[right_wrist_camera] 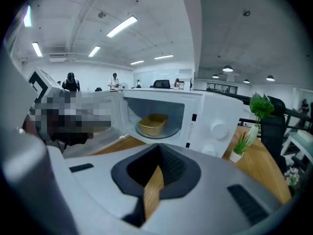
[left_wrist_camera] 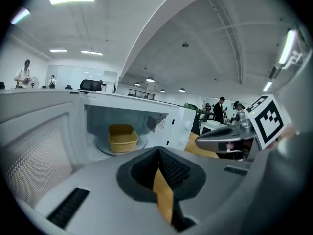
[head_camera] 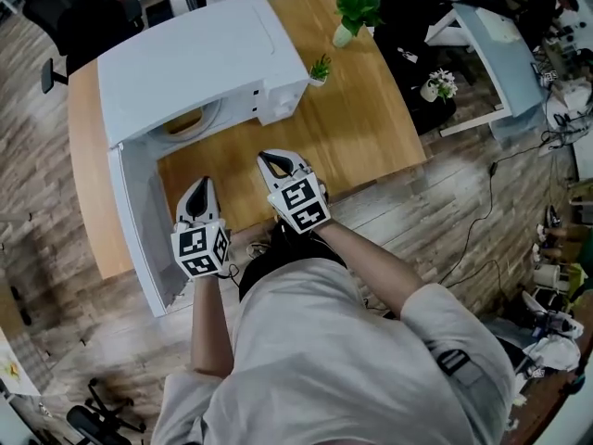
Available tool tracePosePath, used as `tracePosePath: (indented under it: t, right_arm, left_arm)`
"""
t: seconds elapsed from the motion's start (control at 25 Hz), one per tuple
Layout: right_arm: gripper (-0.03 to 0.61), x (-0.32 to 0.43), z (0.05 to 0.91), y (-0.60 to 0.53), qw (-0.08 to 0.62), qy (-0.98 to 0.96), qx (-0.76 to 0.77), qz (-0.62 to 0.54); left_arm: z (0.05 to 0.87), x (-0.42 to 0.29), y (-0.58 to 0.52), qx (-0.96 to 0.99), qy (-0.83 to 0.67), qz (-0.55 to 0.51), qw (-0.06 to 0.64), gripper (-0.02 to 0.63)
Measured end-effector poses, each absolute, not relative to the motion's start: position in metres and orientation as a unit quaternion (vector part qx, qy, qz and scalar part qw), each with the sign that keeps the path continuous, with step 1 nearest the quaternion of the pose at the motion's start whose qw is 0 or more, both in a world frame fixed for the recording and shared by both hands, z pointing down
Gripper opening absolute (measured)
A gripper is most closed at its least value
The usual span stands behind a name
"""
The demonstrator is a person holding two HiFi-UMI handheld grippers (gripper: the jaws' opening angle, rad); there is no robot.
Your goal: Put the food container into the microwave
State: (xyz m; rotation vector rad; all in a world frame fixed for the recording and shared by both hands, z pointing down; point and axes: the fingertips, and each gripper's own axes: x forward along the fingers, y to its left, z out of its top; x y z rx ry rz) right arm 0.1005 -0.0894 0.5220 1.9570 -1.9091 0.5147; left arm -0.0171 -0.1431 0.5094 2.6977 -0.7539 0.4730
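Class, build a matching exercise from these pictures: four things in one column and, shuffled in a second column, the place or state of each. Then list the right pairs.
Things
1. food container
2. microwave door
3. right gripper
4. small potted plant

Place or state
A. swung open
B. shut, holding nothing
C. on the table beside the microwave
D. on the turntable inside the microwave

Pairs: 1-D, 2-A, 3-B, 4-C

Both grippers empty, side by side.
Your left gripper (head_camera: 197,196) and right gripper (head_camera: 275,166) point forward, jaws pressed together.
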Motion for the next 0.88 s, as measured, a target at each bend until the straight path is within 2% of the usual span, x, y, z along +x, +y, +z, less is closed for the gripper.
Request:
tracePosePath:
  t: [0.88]
  right_arm:
    - [0.005,0.126,0.380,-0.141,0.098,-0.699,0.708,0.021]
  left_arm:
    - [0.400,0.002,-0.180,0.946,-0.300,0.073,0.097,0.012]
